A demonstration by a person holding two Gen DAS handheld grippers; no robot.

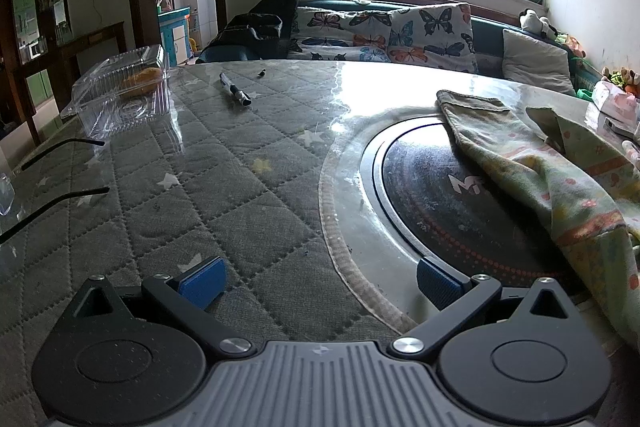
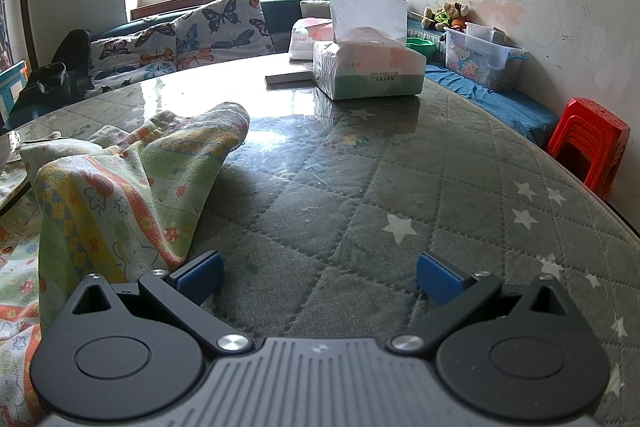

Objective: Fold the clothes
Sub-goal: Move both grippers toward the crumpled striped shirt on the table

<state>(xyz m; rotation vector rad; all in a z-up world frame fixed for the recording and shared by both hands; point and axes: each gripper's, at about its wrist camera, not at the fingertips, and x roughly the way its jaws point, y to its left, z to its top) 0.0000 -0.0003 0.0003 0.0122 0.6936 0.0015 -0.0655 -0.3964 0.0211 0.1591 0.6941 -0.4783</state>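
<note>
Cloth [image 1: 560, 179] lies crumpled at the right of the left wrist frame, draped over part of the dark round cooktop [image 1: 432, 203] set into the surface [image 1: 224, 195]. In the right wrist frame the same cloth [image 2: 120, 187] fills the left side, bunched up, with one end reaching toward the frame's middle.

Your left hand-held gripper [image 1: 318, 281] sits at the bottom centre of its frame, its blue pads spread wide with nothing between them, over the quilted cover and the cooktop's rim. Your right hand-held gripper [image 2: 318, 277] is likewise spread wide and holds nothing; its left pad [image 2: 200, 277] is just beside the cloth's edge, and you cannot tell whether they touch.

At the upper left of the left frame you see a clear plastic box [image 1: 120, 95] and, near it, a pen [image 1: 235, 91]. At the upper middle of the right frame stands a tissue pack [image 2: 368, 67], and a red stool [image 2: 588, 143] shows at the right edge.
</note>
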